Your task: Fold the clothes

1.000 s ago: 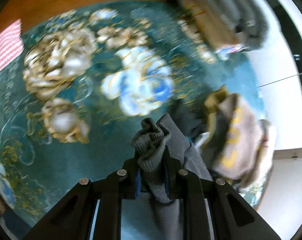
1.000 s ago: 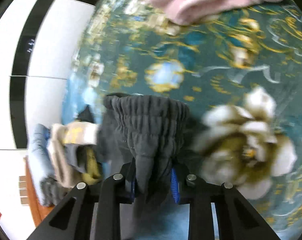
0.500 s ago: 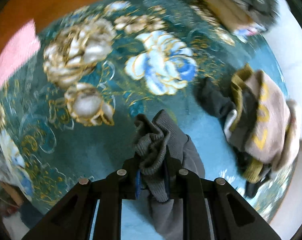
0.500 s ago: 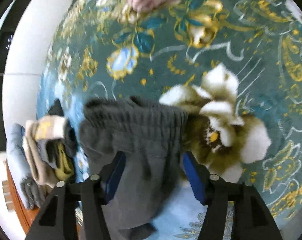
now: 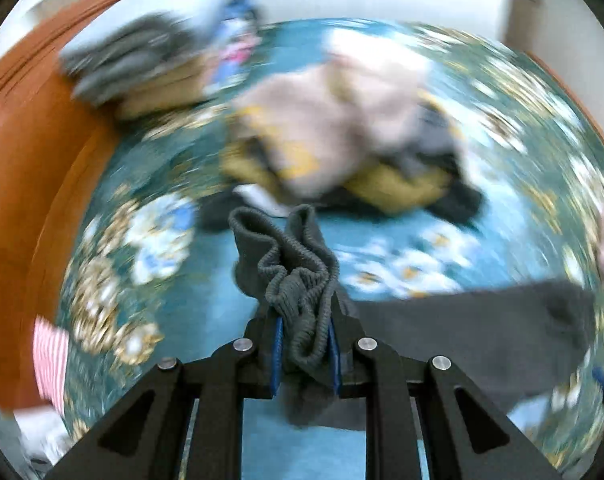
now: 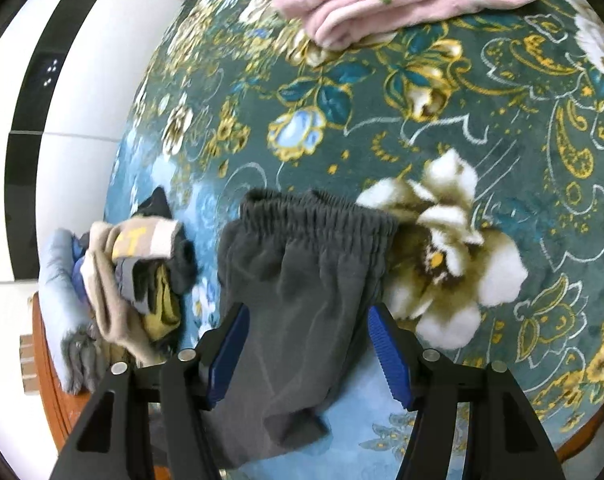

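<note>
Grey sweatpants (image 6: 302,280), soft and limp, lie on a floral-clothed desk (image 6: 482,120). The left gripper (image 5: 305,354) clenches the bunched elastic waistband, the firmest hold. The right gripper (image 6: 308,354) has just released; cloth lies between its pads untouched.

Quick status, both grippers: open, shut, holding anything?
Left gripper: shut on the grey trousers, waistband bunched between its pads.
Right gripper: open, jaws just spread; the grey trousers lie between them, unpinched.

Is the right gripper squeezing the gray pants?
No, the right gripper's blue fingers stand apart beside the gray pants, not pressing them.
</note>
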